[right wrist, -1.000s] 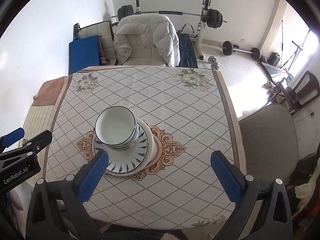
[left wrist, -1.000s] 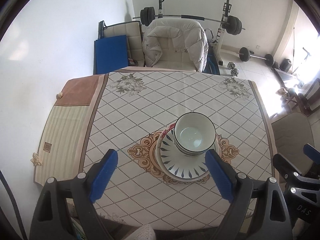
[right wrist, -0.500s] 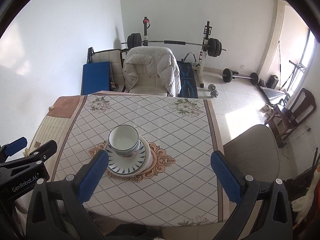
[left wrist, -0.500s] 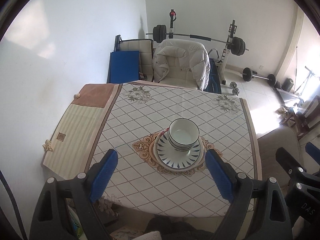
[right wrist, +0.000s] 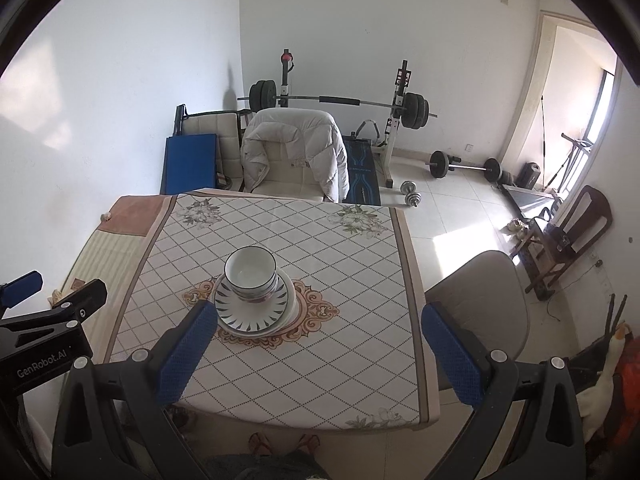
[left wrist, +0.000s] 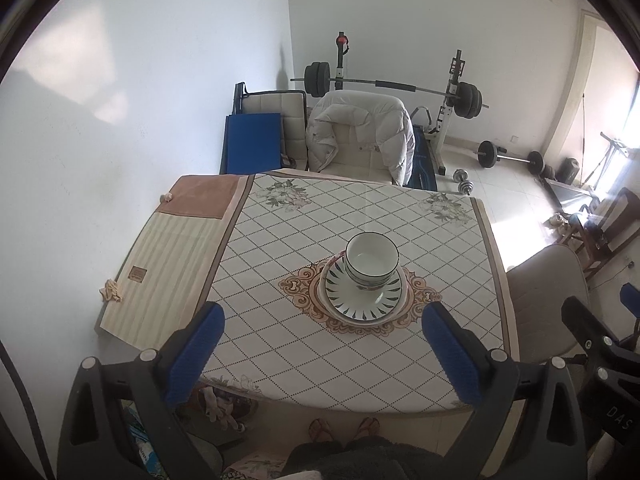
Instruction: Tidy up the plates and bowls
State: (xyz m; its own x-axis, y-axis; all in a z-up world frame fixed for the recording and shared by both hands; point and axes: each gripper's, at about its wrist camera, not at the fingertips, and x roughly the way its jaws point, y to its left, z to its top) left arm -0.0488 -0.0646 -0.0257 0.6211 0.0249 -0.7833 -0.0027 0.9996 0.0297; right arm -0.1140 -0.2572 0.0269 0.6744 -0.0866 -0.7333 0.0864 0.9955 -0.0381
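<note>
A white bowl with a dark striped rim (left wrist: pixel 371 254) (right wrist: pixel 250 270) is stacked on a white plate with dark leaf marks (left wrist: pixel 363 296) (right wrist: pixel 252 308), which lies on another plate at the middle of the table. My left gripper (left wrist: pixel 324 354) is open and empty, high above the table's near edge. My right gripper (right wrist: pixel 316 354) is open and empty, also high and well back from the stack. The right gripper shows at the right edge of the left wrist view (left wrist: pixel 600 340), and the left gripper shows at the left edge of the right wrist view (right wrist: pixel 44 320).
The table (left wrist: pixel 304 344) has a diamond-pattern cloth and a beige mat (left wrist: pixel 172 264) at its left. A chair with a white jacket (left wrist: pixel 360 136) stands at the far side. A grey chair (right wrist: pixel 480 304) stands at the right. Weights and a barbell rack (right wrist: pixel 340 100) are behind.
Both grippers have pulled up and back from the table, so the stack looks smaller and farther away. The person's feet now show below the table edge. Both stay open.
</note>
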